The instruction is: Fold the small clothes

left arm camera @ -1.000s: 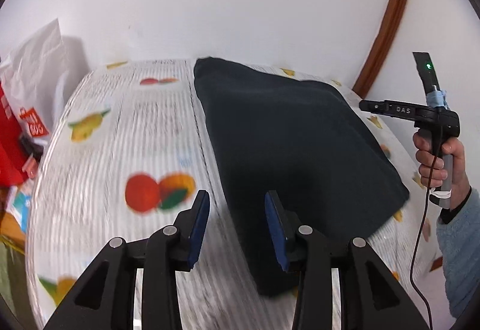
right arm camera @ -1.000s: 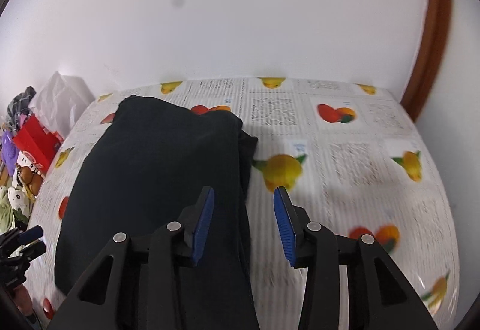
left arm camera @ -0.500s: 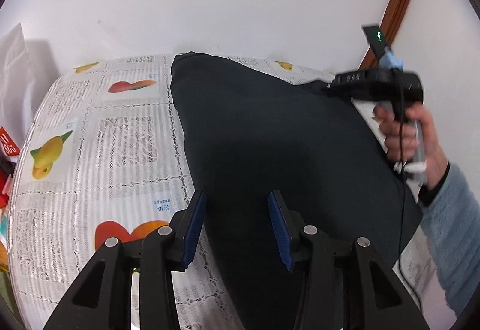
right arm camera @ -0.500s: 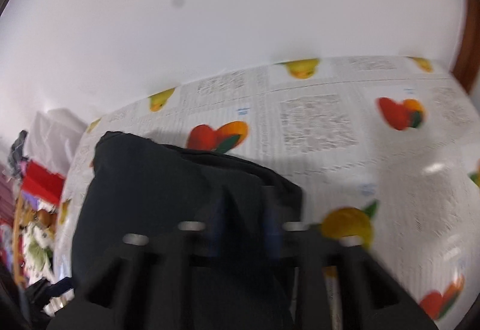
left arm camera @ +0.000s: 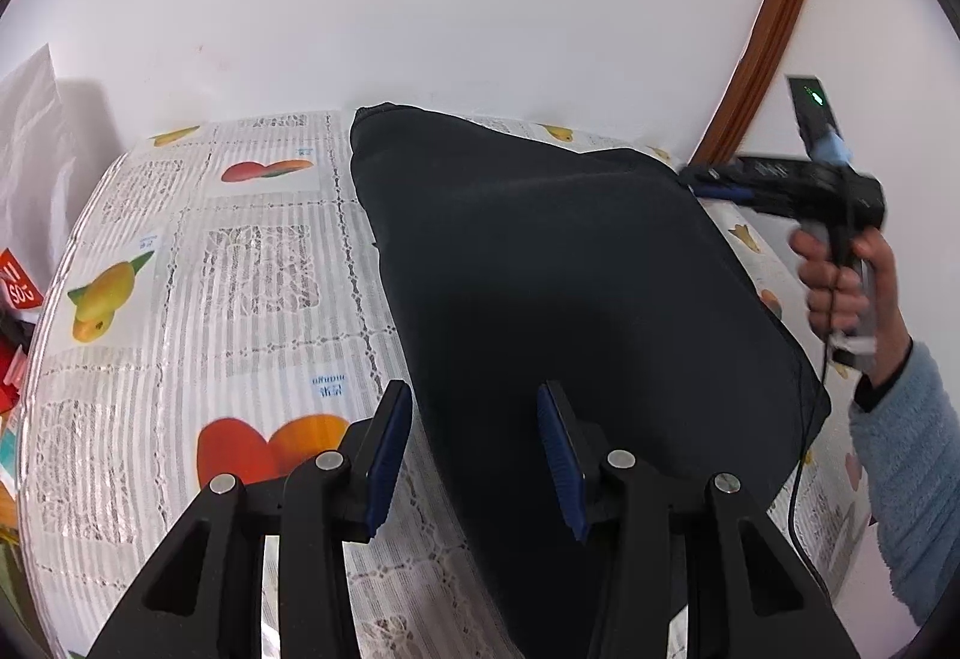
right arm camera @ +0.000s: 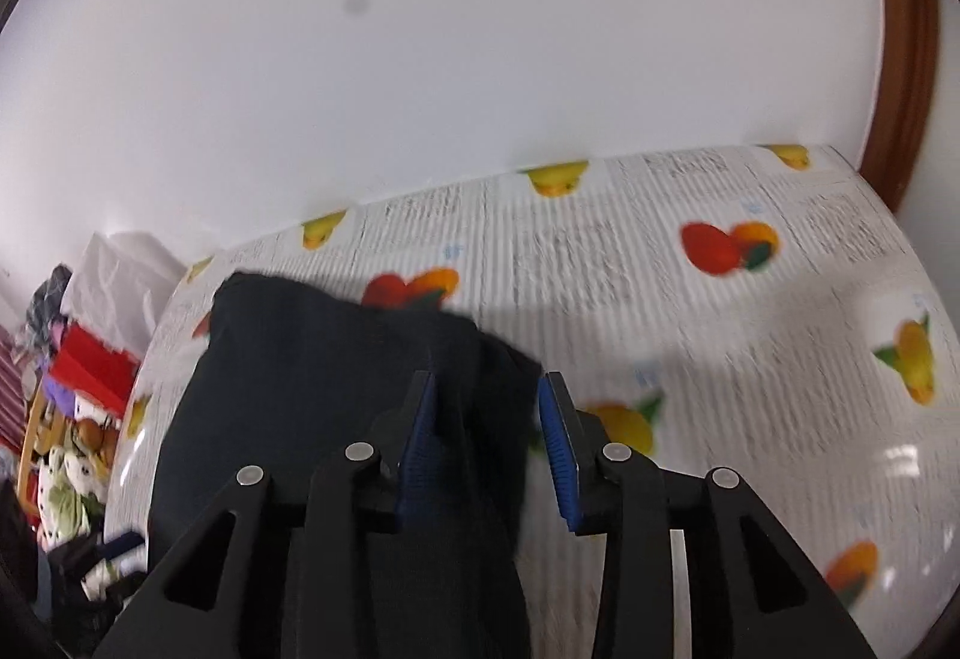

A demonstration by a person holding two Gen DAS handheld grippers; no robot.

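A dark navy folded garment lies flat on the fruit-print tablecloth. My left gripper is open, hovering over the garment's near left edge. The right gripper's body shows in the left wrist view at the garment's far right corner. In the right wrist view the right gripper is open, its jaws straddling that corner of the garment; the cloth lies between the blue pads, which are apart.
A white wall rises behind the table. A brown wooden frame stands at the right. A white bag, a red box and clutter sit off the table's left end.
The right gripper moved forward and down onto the garment's far corner. The left gripper shifted slightly over the near left edge. Both stayed open.
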